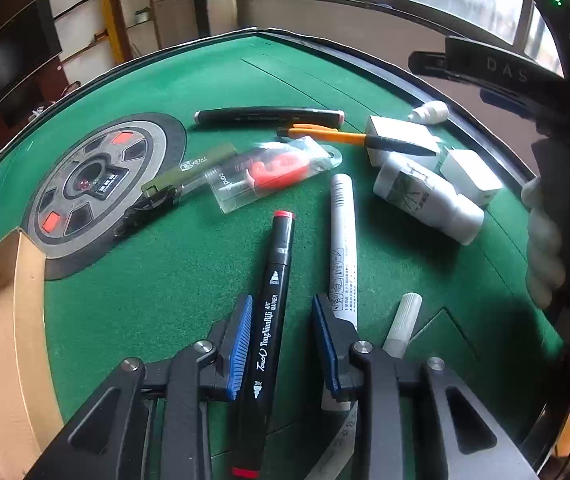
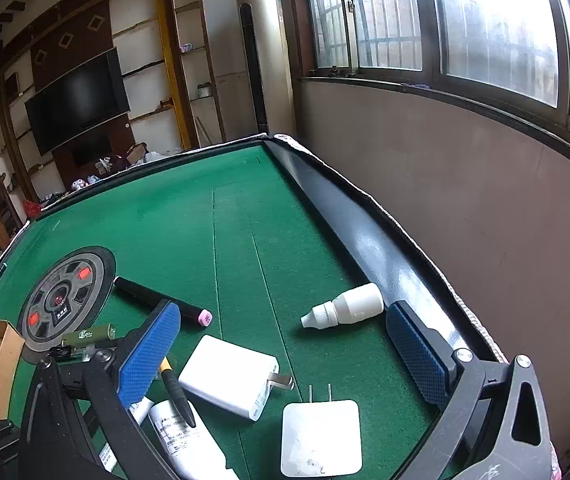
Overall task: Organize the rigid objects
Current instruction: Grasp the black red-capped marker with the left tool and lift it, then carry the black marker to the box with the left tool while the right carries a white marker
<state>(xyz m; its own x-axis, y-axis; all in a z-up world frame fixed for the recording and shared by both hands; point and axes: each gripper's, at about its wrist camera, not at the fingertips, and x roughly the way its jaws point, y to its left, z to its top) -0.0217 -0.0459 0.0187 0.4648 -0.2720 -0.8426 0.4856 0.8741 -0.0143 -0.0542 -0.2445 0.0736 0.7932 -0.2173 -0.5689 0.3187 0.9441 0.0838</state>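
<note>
The left hand-held gripper [image 1: 281, 344] is half open astride the black marker [image 1: 271, 320] — pads flank its barrel, not yet closed. The marker lies flat on the counter [image 1: 173, 272], its long axis running straight ahead between the fingers. The right hand-held gripper [image 2: 285, 352] hangs wide open, empty, over the chargers [image 2: 229, 376] — farther off.
</note>
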